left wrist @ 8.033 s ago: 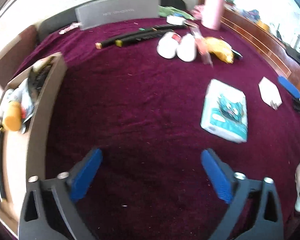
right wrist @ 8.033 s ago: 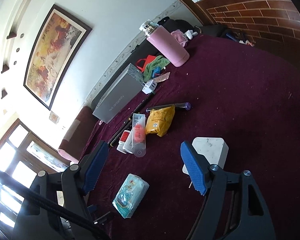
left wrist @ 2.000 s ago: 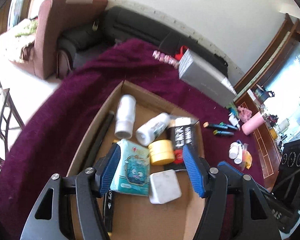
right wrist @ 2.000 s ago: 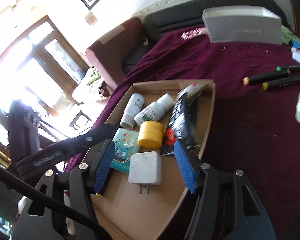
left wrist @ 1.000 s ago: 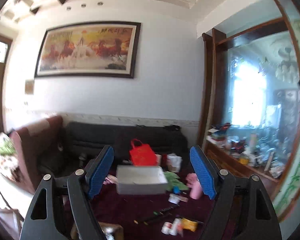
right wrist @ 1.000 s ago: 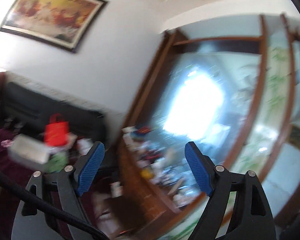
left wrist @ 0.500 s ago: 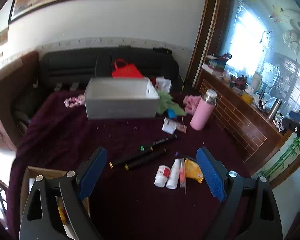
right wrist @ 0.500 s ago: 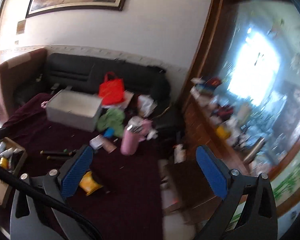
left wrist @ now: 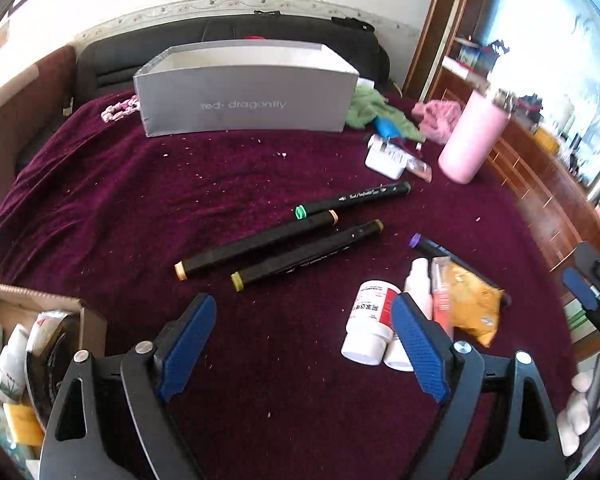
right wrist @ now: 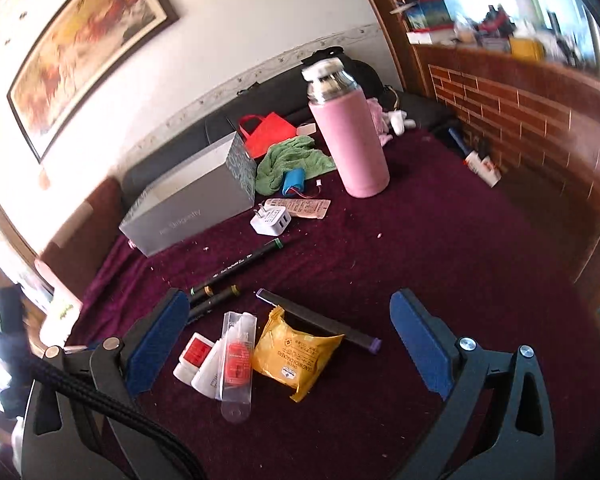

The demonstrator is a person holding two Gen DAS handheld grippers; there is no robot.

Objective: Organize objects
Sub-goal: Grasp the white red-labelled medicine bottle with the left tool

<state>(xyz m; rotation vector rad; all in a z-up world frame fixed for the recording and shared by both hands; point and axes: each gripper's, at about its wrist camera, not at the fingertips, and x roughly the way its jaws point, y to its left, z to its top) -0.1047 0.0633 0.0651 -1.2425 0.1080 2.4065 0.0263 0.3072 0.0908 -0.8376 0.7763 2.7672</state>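
Observation:
On the purple cloth lie two black markers [left wrist: 256, 246], a green-capped pen [left wrist: 352, 200], a white red-labelled bottle [left wrist: 370, 320], a clear tube pack [left wrist: 442, 300], a yellow packet [left wrist: 474, 308] and a purple-tipped marker [left wrist: 424, 242]. My left gripper [left wrist: 304, 308] hovers over bare cloth just left of the bottle, its jaws closing with nothing between them. My right gripper [right wrist: 290, 300] hangs open above the yellow packet [right wrist: 296, 354], the tube pack [right wrist: 238, 356] and the bottle [right wrist: 194, 354], apart from them. A cardboard box [left wrist: 40, 308] holding several sorted items sits at the left wrist view's lower left.
A grey shoe box [left wrist: 244, 96] stands at the back. A pink flask [right wrist: 350, 144], a white charger [right wrist: 270, 220], a green cloth [right wrist: 292, 158], a blue battery [right wrist: 294, 182] and a red bag [right wrist: 266, 130] lie back right. A brick-faced counter [right wrist: 520, 128] borders the right.
Both grippers have dropped and tilted down from facing the wall and room to hanging close over the table. The markers and the bottle cluster now fill both views.

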